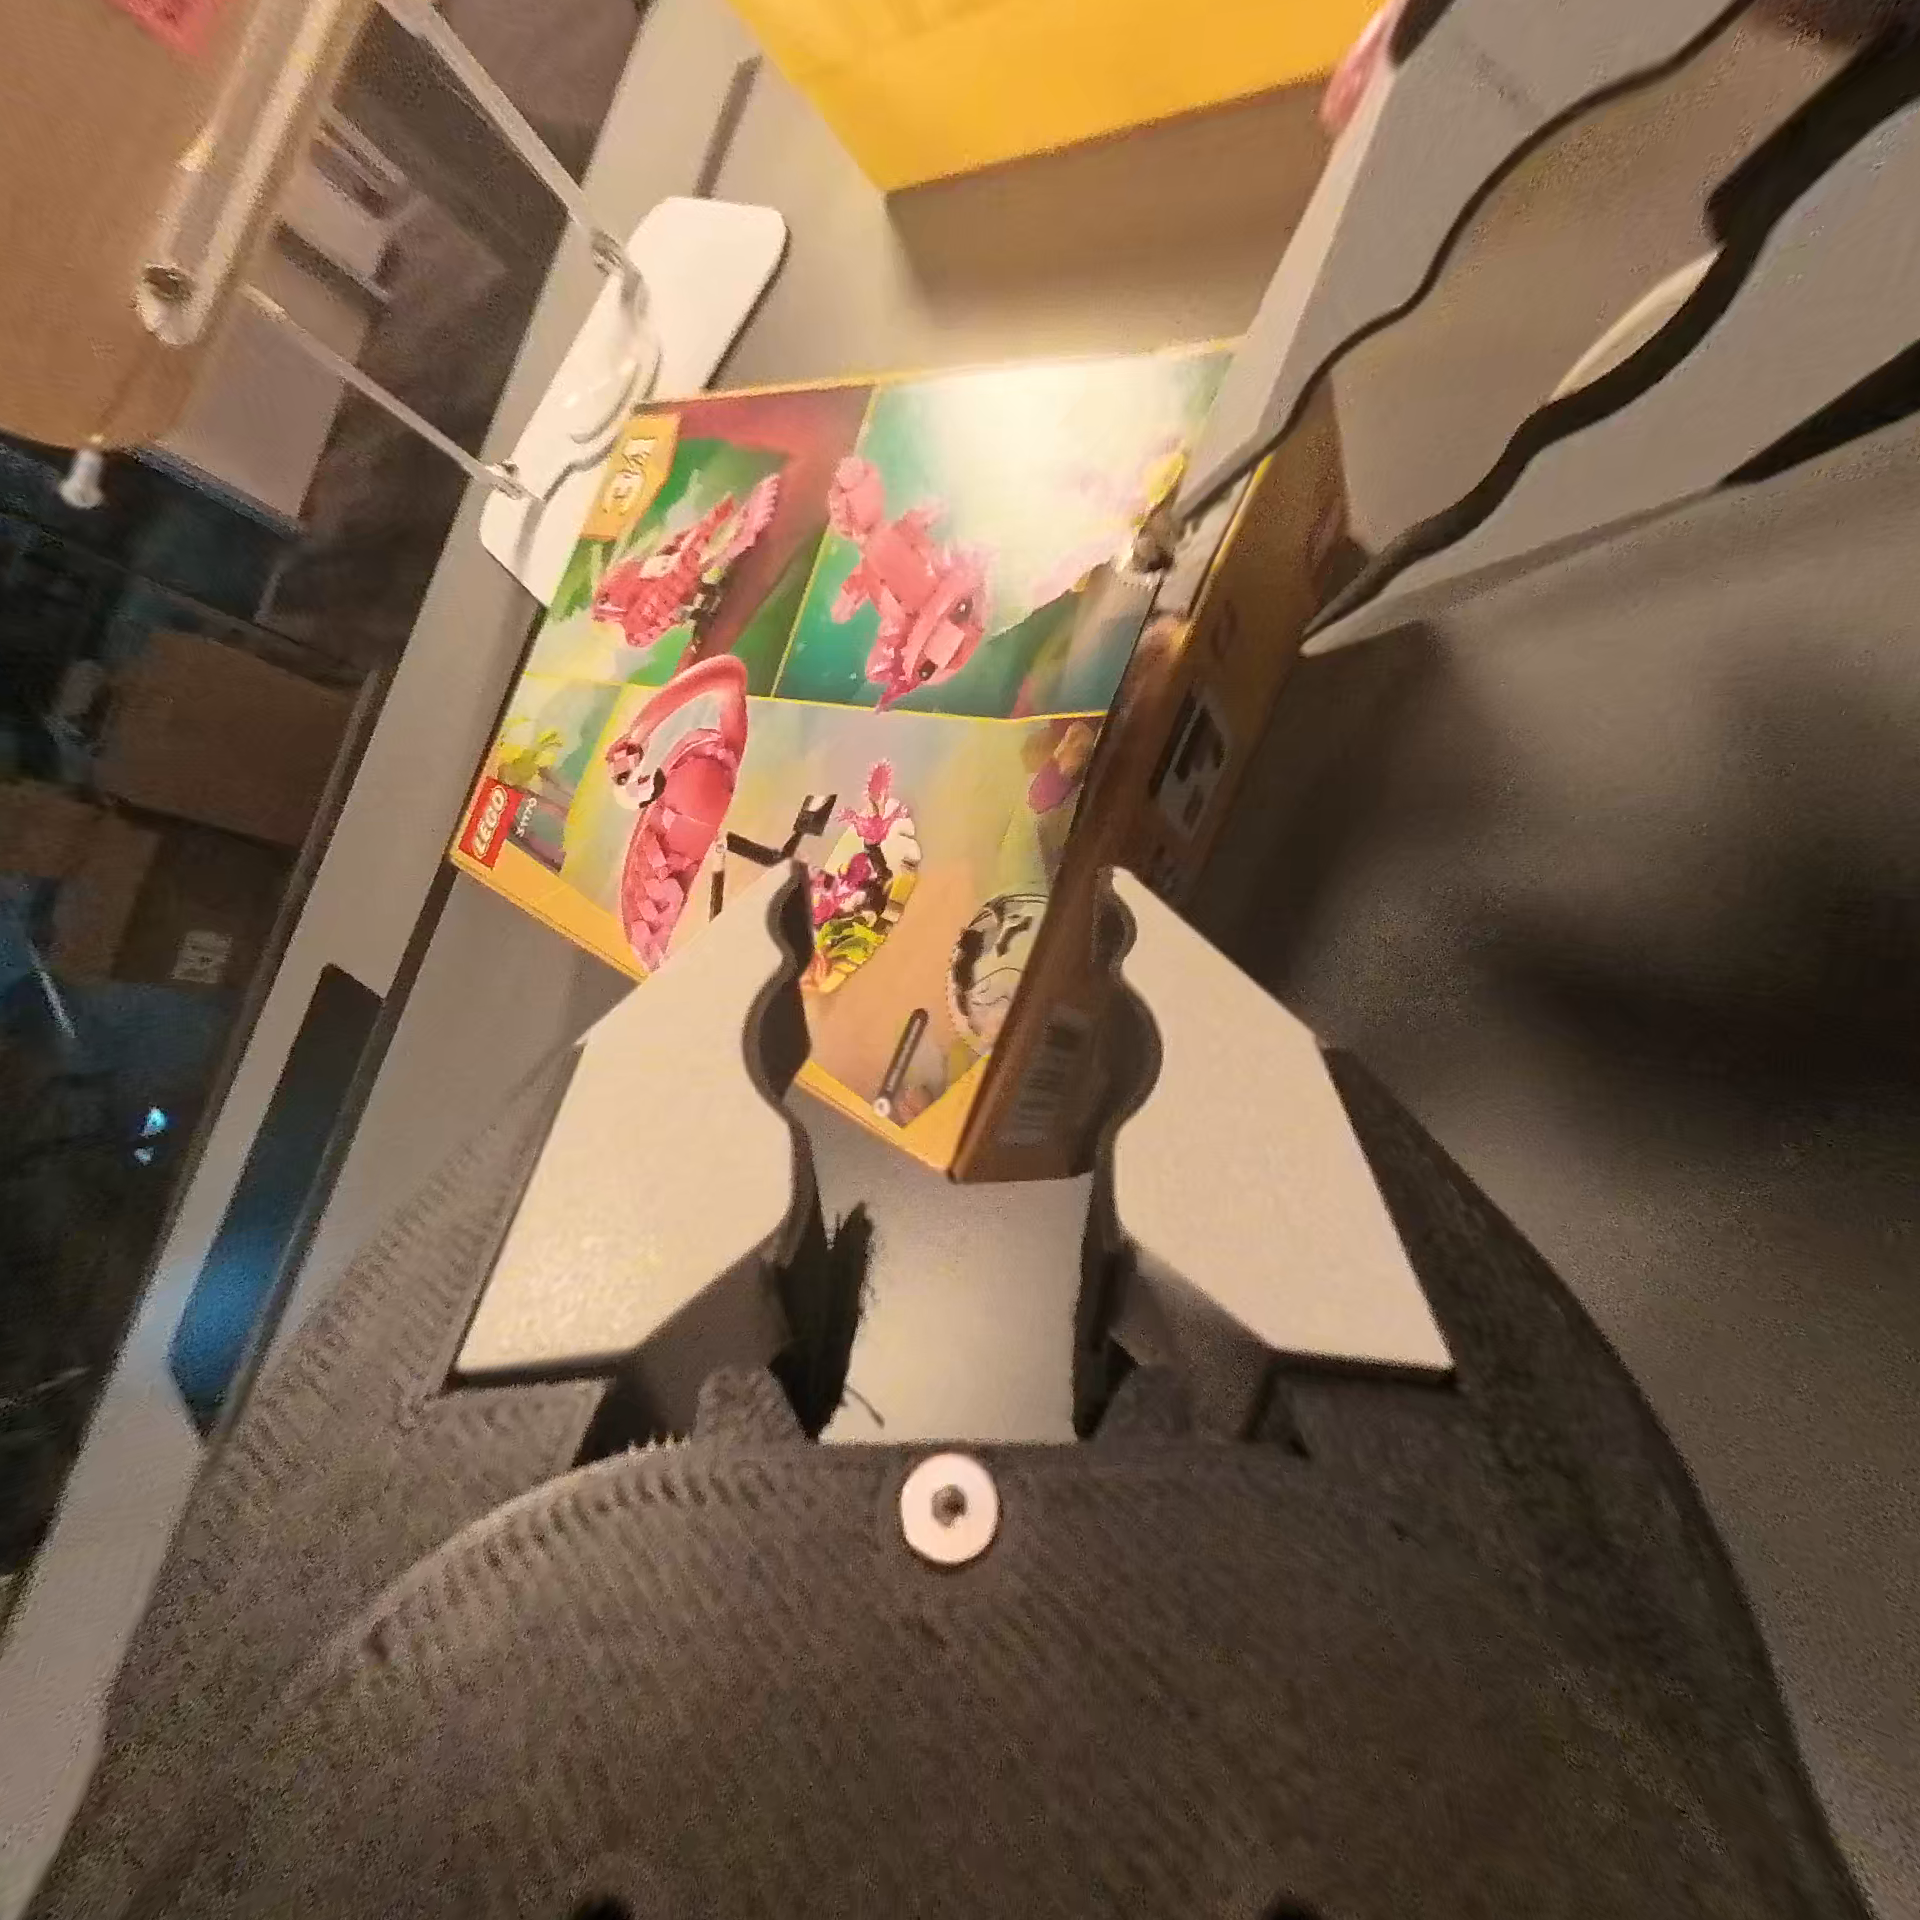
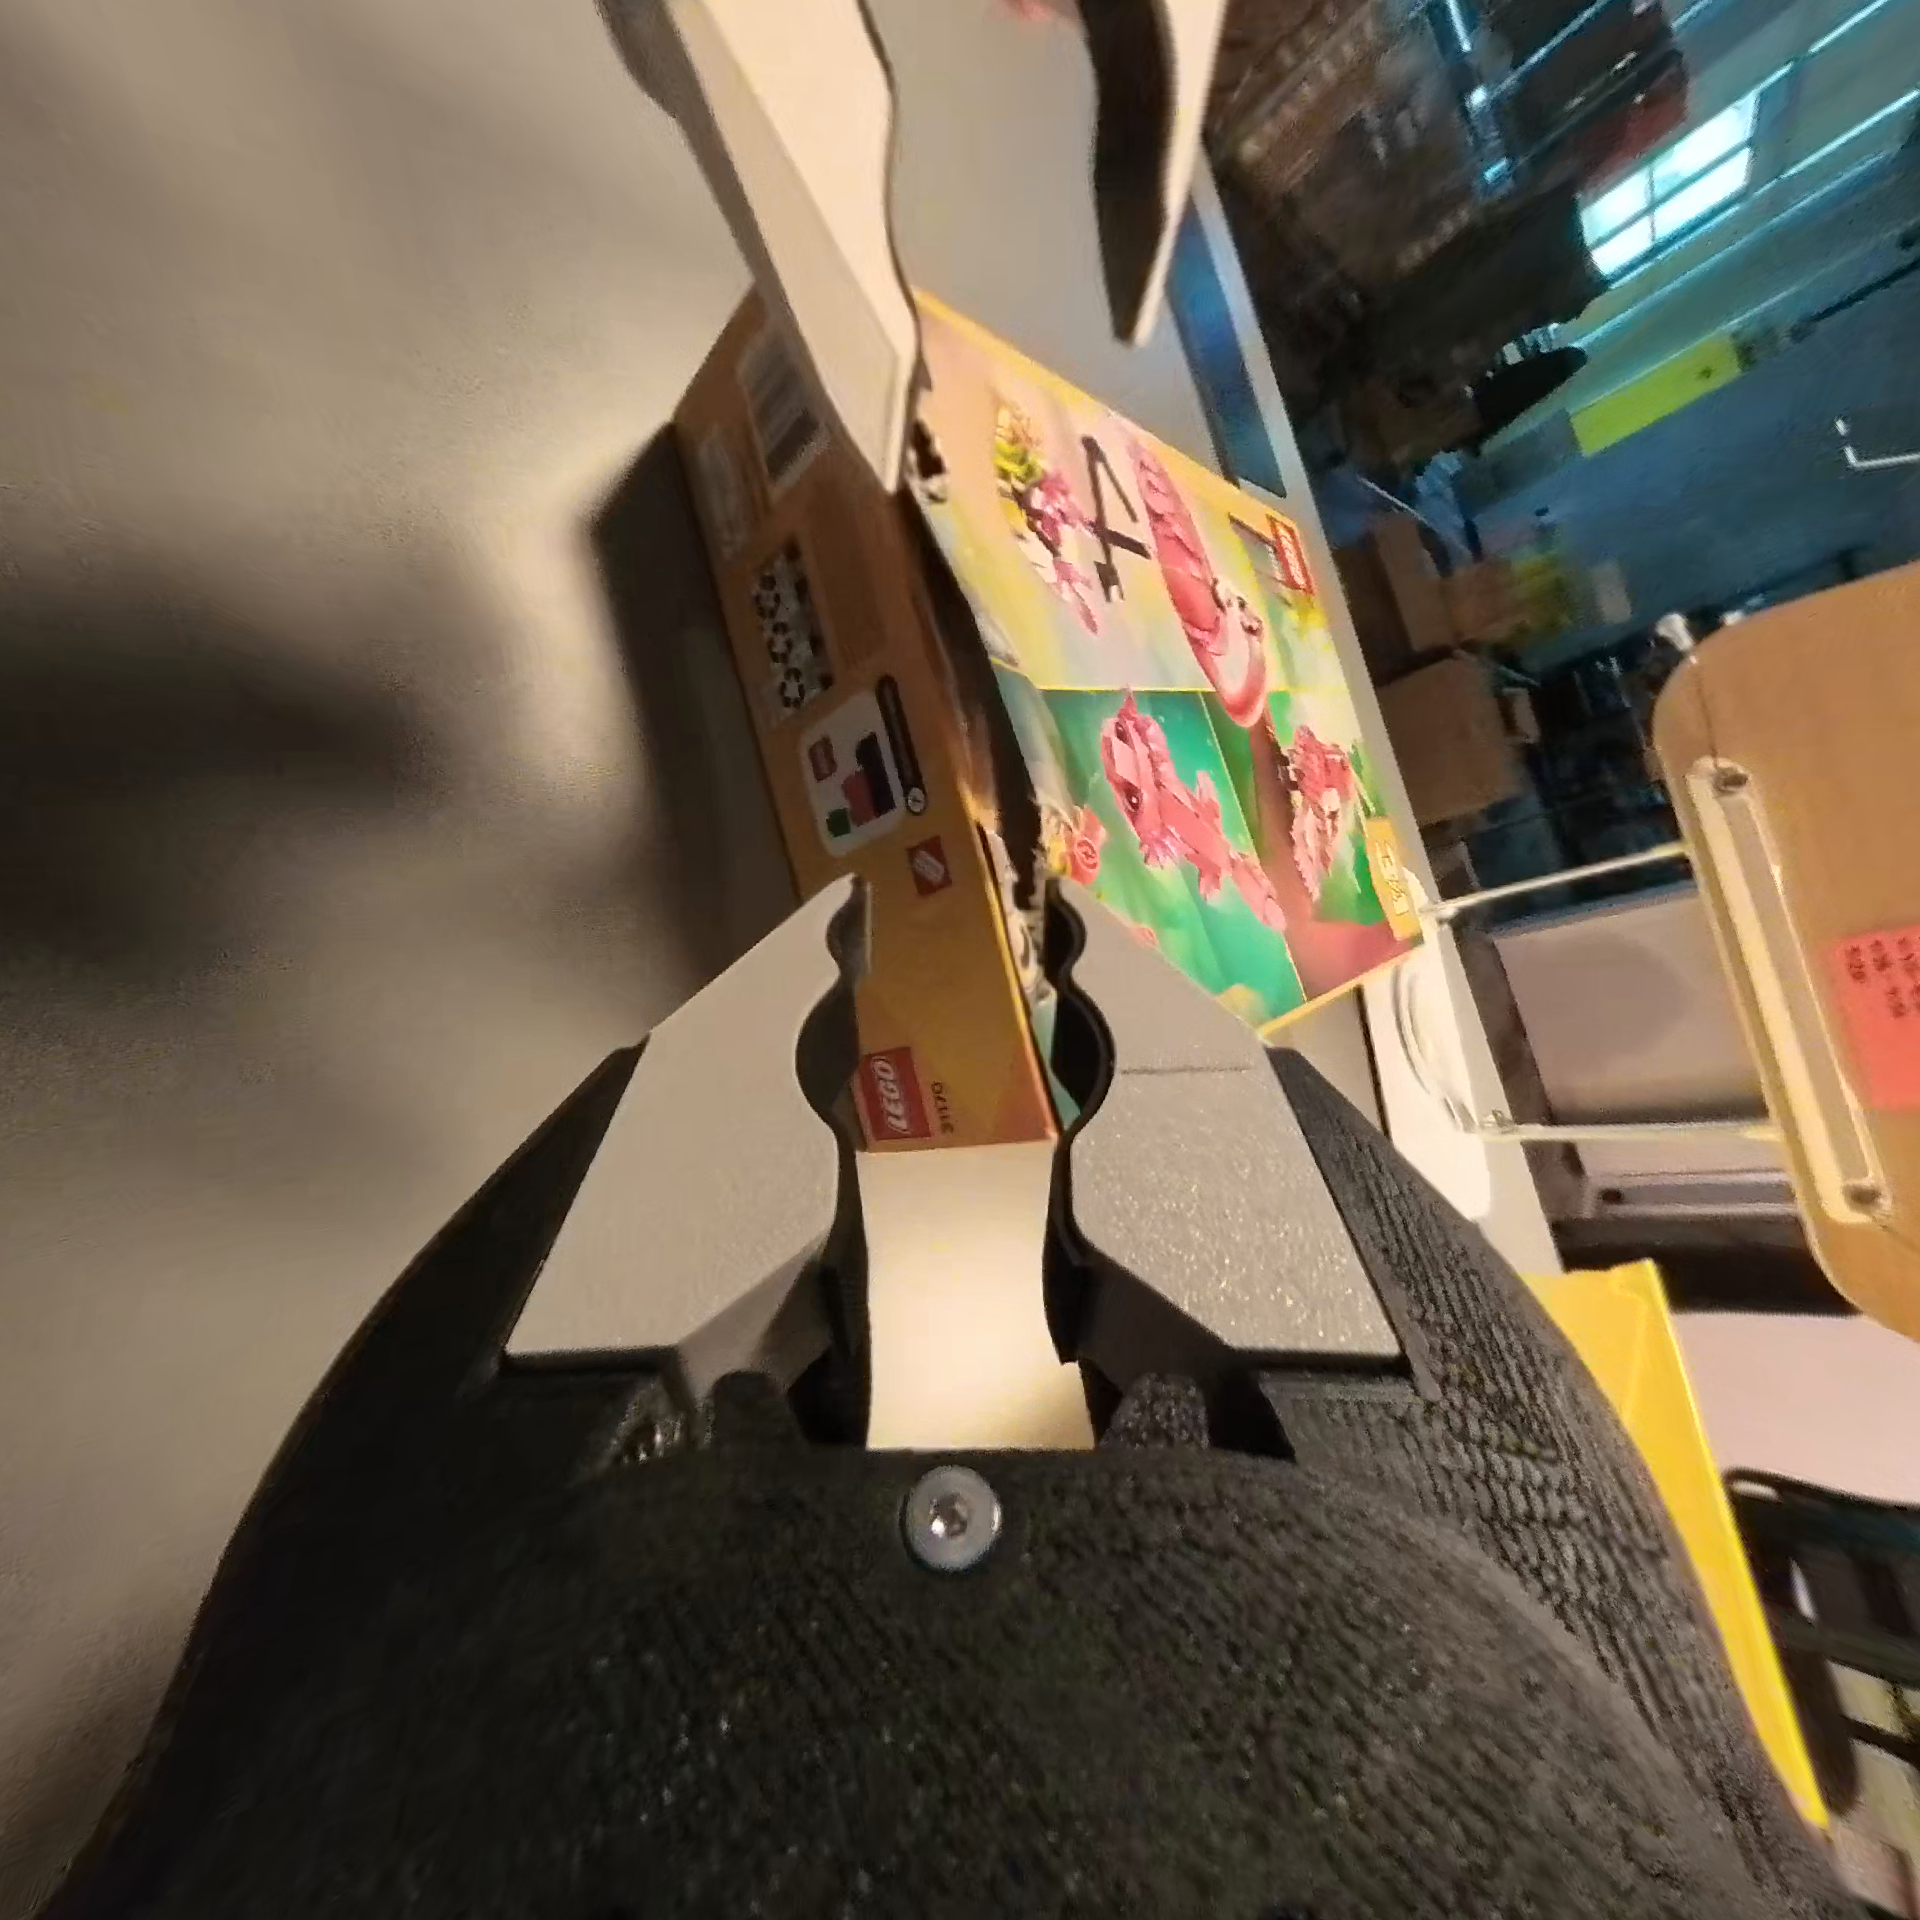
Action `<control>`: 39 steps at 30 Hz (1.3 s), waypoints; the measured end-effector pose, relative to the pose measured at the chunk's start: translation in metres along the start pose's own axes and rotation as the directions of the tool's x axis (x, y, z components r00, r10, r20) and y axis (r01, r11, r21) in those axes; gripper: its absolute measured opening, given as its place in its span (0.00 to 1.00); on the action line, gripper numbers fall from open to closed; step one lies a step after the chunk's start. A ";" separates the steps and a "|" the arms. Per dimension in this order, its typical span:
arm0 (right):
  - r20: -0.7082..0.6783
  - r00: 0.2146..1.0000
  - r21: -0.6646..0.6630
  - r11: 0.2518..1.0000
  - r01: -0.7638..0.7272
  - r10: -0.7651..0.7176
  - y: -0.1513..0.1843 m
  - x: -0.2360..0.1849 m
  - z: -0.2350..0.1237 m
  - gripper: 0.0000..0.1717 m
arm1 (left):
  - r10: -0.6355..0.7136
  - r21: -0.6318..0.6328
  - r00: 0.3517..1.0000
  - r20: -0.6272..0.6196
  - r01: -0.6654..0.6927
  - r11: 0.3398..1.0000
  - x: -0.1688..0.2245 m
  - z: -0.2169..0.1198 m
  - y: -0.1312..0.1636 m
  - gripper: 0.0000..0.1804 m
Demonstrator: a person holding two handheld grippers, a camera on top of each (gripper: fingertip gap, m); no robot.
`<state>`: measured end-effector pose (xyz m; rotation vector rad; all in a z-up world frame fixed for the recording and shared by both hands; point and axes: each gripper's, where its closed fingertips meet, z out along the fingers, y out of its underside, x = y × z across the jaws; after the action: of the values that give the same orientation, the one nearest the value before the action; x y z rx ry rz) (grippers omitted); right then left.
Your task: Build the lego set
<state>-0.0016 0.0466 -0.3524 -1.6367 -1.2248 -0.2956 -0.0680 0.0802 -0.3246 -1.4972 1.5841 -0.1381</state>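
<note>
Gripped at one short end: a flat toy box (image 1: pixel 883 644) with a yellow border and pink brick animals on its broad face. Clamped there by the right gripper (image 2: pixel 956 925), one pad on the picture face and the other on the back, so pinched across its thin depth.

Straddled at the opposite short end by the left gripper (image 1: pixel 956 925), spread wider than the box is thick. Right-hand finger (image 1: pixel 1127 935) close against the narrow brown side; left-hand finger out over the picture face and standing off it. Not gripped at this end, then: released.

Long axis running straight from one gripper to the other, near to far in both wrist views. Picture face turned toward the table's edge, narrow side with the printed marks turned toward the open grey table (image 1: pixel 1558 935). Seemingly tipped up on one long edge rather than lying flat, though hard to judge through the tilted, wide-angle views.

Just beyond the box's far left corner, a white pad (image 1: pixel 665 343) under a clear stand (image 1: pixel 239 208). Farther off, a yellow sheet (image 1: pixel 1039 83).
</note>
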 end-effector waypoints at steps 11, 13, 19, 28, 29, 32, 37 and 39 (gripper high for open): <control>0.102 0.994 -0.069 0.997 0.043 -0.036 0.012 -0.011 0.019 0.23 | -0.111 0.076 0.994 0.007 0.110 0.991 0.048 -0.015 0.017 0.17; 0.110 0.993 -0.118 0.992 0.052 -0.039 0.014 -0.006 0.022 0.16 | -0.105 0.081 0.994 0.016 0.104 0.991 0.049 -0.012 0.017 0.18; 0.319 0.943 -0.198 0.980 -0.024 0.088 0.015 -0.010 0.020 0.09 | -0.041 0.080 0.993 0.114 0.032 0.996 0.040 -0.003 0.009 0.20; 0.436 0.899 -0.112 0.994 0.005 0.044 0.013 -0.012 0.017 0.06 | -0.034 0.166 0.991 0.132 0.011 0.986 0.046 -0.002 -0.006 0.16; 0.417 0.909 -0.083 0.996 0.026 0.011 0.013 -0.012 0.017 0.06 | -0.020 0.180 0.987 0.158 -0.009 0.984 0.045 -0.003 -0.009 0.16; 0.385 0.923 -0.029 0.999 0.022 -0.009 0.012 -0.010 0.015 0.06 | -0.001 0.220 0.960 0.281 -0.064 0.973 0.036 -0.016 -0.017 0.16; 0.434 0.882 0.033 0.975 -0.218 0.182 0.000 0.008 -0.002 0.05 | -0.173 0.379 0.880 0.442 -0.009 0.925 0.013 -0.060 -0.022 0.15; 0.474 0.821 0.090 0.911 -0.403 0.317 -0.011 0.027 -0.017 0.04 | -0.249 0.430 0.838 0.485 0.020 0.903 0.005 -0.074 -0.016 0.15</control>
<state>0.0075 0.0480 -0.3199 -1.7836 -1.1945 0.4565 -0.1041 0.0361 -0.2745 -1.1772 0.9250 -0.1158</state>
